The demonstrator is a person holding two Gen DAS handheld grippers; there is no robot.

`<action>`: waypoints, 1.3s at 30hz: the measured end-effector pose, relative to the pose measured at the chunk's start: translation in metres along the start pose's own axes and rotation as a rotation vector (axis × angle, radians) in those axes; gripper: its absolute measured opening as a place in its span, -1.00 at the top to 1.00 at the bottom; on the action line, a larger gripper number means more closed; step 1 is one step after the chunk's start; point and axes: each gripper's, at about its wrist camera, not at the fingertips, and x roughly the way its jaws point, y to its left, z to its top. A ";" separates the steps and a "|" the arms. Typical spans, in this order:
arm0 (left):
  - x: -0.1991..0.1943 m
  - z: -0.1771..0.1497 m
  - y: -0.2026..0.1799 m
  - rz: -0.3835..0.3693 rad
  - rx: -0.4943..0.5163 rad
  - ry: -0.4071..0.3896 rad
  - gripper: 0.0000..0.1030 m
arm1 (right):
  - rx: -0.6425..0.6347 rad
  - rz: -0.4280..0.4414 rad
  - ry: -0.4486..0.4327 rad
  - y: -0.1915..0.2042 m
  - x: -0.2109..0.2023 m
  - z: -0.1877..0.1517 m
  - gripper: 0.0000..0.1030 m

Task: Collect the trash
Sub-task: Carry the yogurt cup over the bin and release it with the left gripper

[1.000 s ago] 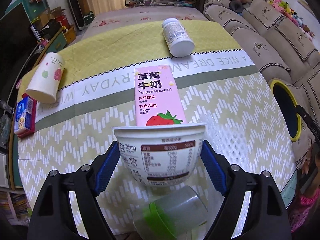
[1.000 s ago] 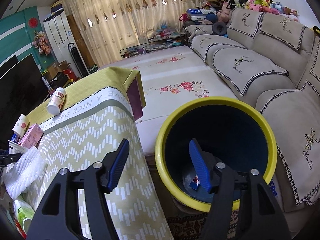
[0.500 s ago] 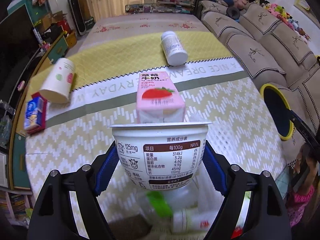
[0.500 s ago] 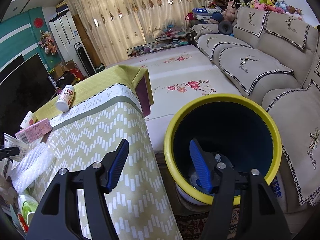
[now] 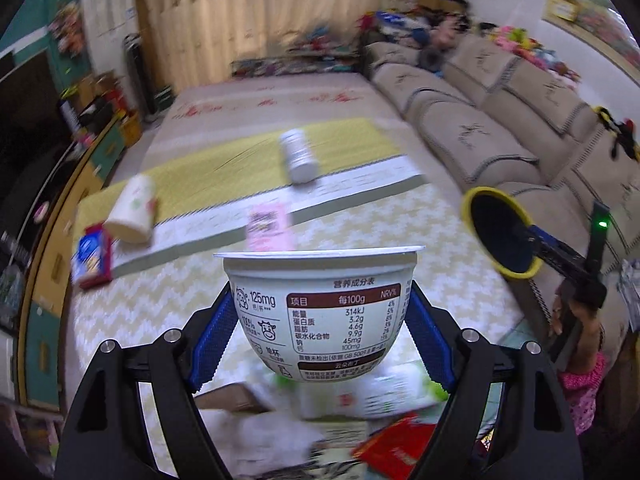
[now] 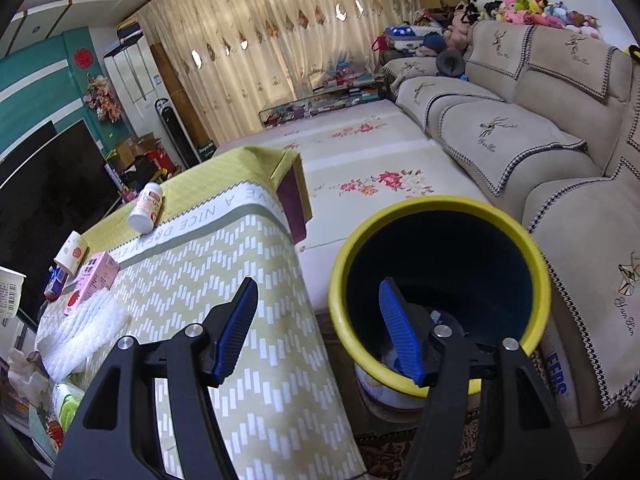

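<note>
My left gripper [image 5: 320,320] is shut on a white yogurt cup [image 5: 320,304], its blue pads pressing both sides; the cup hangs upright well above the table. The cup's edge also shows at the far left of the right wrist view [image 6: 10,292]. A dark bin with a yellow rim [image 6: 440,204] stands on the floor between table and sofa, small at the right in the left wrist view [image 5: 500,236]. My right gripper [image 6: 316,292] stands open over the bin's near rim, one finger above its inside, holding nothing. Some trash lies at the bin's bottom.
On the patterned tablecloth [image 6: 224,264] lie a pink milk carton [image 5: 268,228], a white bottle [image 5: 298,158], a paper cup [image 5: 132,210], a blue-and-red box [image 5: 92,258] and white foam netting [image 6: 80,332]. Wrappers [image 5: 396,444] crowd the near edge. A beige sofa [image 6: 520,140] is on the right.
The left gripper has lifted the yogurt cup up and back from the table, and its view has tilted up toward the room. The right gripper has shifted only slightly by the bin.
</note>
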 end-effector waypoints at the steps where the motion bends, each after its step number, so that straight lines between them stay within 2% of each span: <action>1: 0.000 0.003 -0.011 -0.018 0.021 -0.008 -0.55 | 0.003 -0.007 -0.006 -0.002 -0.003 0.000 -0.17; 7: 0.032 0.035 -0.096 -0.162 0.170 -0.007 -0.55 | 0.047 -0.096 -0.032 -0.040 -0.031 -0.008 -0.17; 11: 0.083 0.059 -0.160 -0.236 0.248 0.049 -0.55 | 0.108 -0.145 -0.045 -0.076 -0.045 -0.014 -0.17; 16: 0.149 0.077 -0.231 -0.266 0.311 0.129 -0.55 | 0.158 -0.176 -0.053 -0.109 -0.058 -0.020 -0.17; 22: 0.222 0.084 -0.303 -0.287 0.368 0.204 -0.55 | 0.215 -0.185 -0.056 -0.143 -0.063 -0.025 -0.17; 29: 0.296 0.080 -0.347 -0.280 0.407 0.279 -0.56 | 0.251 -0.181 -0.034 -0.159 -0.056 -0.034 -0.17; 33: 0.317 0.077 -0.356 -0.271 0.402 0.298 -0.56 | 0.270 -0.175 -0.030 -0.165 -0.056 -0.036 -0.18; 36: 0.314 0.078 -0.353 -0.269 0.390 0.291 -0.57 | 0.266 -0.176 -0.034 -0.162 -0.060 -0.037 -0.20; 39: 0.283 0.081 -0.336 -0.279 0.397 0.262 -0.67 | 0.262 -0.170 -0.038 -0.159 -0.063 -0.038 -0.21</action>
